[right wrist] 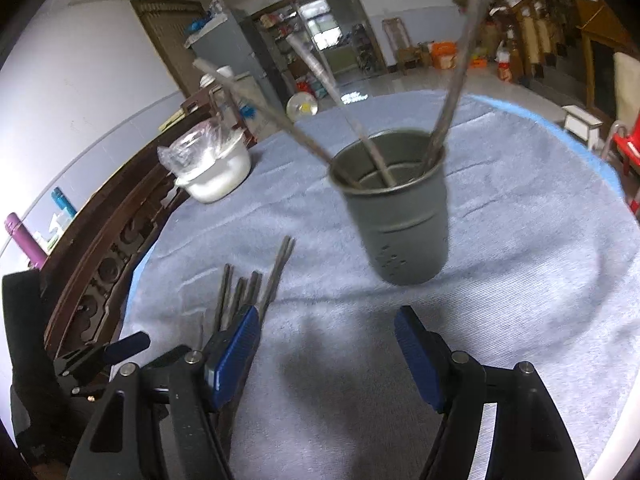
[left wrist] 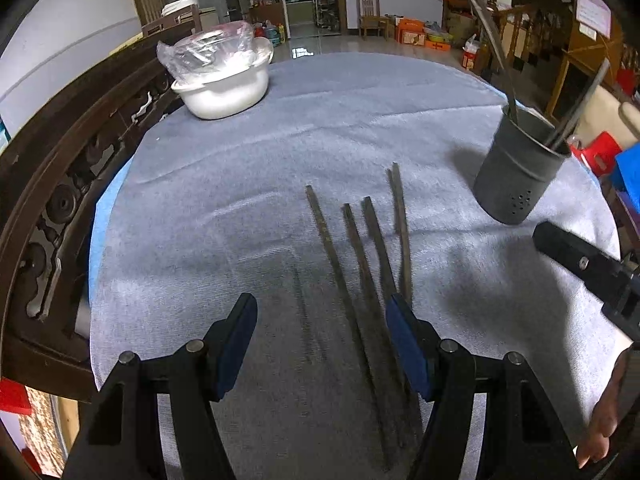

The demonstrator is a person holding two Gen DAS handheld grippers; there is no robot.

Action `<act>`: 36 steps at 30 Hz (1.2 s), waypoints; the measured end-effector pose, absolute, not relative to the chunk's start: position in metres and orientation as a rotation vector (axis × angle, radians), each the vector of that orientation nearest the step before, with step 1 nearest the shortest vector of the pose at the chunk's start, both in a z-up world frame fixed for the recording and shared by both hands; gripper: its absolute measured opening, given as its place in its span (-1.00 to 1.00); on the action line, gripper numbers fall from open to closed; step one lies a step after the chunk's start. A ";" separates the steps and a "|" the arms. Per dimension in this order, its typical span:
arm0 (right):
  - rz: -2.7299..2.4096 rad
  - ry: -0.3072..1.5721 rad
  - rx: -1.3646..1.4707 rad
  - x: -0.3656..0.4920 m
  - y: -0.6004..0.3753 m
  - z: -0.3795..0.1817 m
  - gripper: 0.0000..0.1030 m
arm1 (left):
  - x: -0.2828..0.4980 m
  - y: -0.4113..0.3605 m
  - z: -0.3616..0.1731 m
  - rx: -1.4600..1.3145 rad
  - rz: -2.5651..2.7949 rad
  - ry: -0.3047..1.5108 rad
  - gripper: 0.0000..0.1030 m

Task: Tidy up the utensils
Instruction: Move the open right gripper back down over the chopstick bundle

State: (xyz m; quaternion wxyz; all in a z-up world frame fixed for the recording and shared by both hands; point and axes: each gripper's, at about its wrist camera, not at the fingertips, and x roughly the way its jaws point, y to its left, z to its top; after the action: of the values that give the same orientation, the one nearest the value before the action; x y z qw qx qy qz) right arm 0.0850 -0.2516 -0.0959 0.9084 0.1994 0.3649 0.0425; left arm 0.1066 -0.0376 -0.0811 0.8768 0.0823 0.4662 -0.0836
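Thin, dark, square-edged chopsticks (left wrist: pixel 356 264) are lying loose on the nubby grey towelling cloth (left wrist: pixel 240 160), beside a dull metal perforated holder (right wrist: pixel 394 216) already standing others upright. Both the left gripper (left wrist: pixel 322 316) and right gripper (right wrist: pixel 324 332) are hovering wide-jawed, gripping nothing.

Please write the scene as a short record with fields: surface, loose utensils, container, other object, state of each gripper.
surface: round table with grey cloth
loose utensils: dark chopsticks lying on the cloth
container: grey cup, upright, chopsticks standing inside
other object: white bowl with clear plastic on top, far left
left hand-held gripper: open, holds nothing
right hand-held gripper: open, holds nothing
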 end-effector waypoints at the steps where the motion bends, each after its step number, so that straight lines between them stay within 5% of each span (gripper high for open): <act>1: 0.097 0.767 0.407 0.088 -0.248 -0.097 0.33 | 0.108 -0.032 -0.081 0.160 -0.168 0.976 0.31; 3: 0.129 0.811 0.395 0.096 -0.238 -0.101 -0.05 | 0.113 -0.018 -0.081 0.130 -0.148 0.988 0.31; 5: 0.157 0.867 0.391 0.105 -0.227 -0.109 -0.22 | 0.119 0.000 -0.082 0.083 -0.122 1.005 0.31; 18: 0.209 1.043 0.391 0.137 -0.182 -0.143 -0.21 | 0.127 0.020 -0.102 0.105 -0.094 1.061 0.31; 36: 0.155 1.034 0.136 0.146 -0.143 -0.138 -0.21 | 0.145 0.044 -0.122 0.066 -0.089 1.090 0.31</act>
State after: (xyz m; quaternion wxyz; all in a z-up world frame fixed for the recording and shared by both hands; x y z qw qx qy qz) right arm 0.1464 -0.1426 -0.1375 0.8642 0.0649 0.4934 0.0739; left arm 0.1447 0.0445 -0.1220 0.8537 0.0314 0.5181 -0.0425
